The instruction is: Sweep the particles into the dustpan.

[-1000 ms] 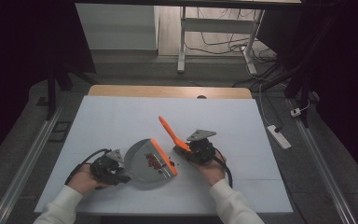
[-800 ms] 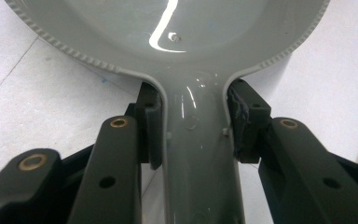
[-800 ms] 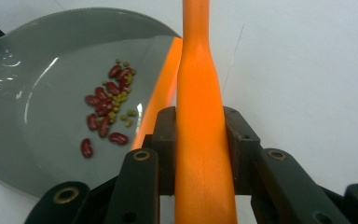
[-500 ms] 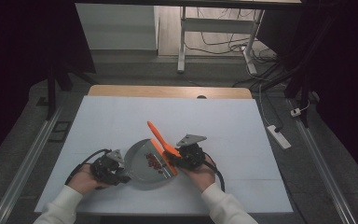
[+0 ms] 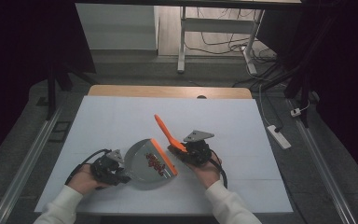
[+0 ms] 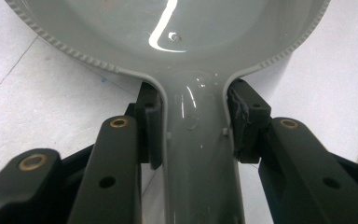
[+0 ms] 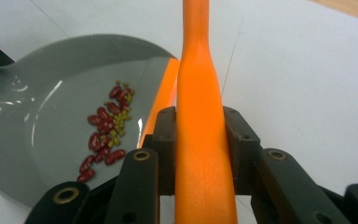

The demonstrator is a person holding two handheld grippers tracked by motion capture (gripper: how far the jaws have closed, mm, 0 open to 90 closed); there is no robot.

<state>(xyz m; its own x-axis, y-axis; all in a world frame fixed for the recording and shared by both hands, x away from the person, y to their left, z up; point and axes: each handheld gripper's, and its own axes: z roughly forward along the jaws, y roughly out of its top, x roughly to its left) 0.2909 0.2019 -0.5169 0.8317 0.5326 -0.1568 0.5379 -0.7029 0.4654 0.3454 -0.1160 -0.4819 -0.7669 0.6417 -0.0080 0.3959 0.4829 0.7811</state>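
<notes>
Orange brush handle (image 5: 165, 129) clamped in right gripper (image 5: 192, 151), angled toward far-left corner; we see left gripper (image 5: 116, 169) clamping grey dustpan (image 5: 147, 164).

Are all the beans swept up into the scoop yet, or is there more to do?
Mostly done, it seems. A pile of red and yellow beans already lies inside the grey dustpan. The left gripper is clamped on the dustpan's handle, and the right gripper is clamped on the orange brush handle. I see no loose beans on the white table. Probably what is left is emptying the dustpan and setting the tools down.
</notes>
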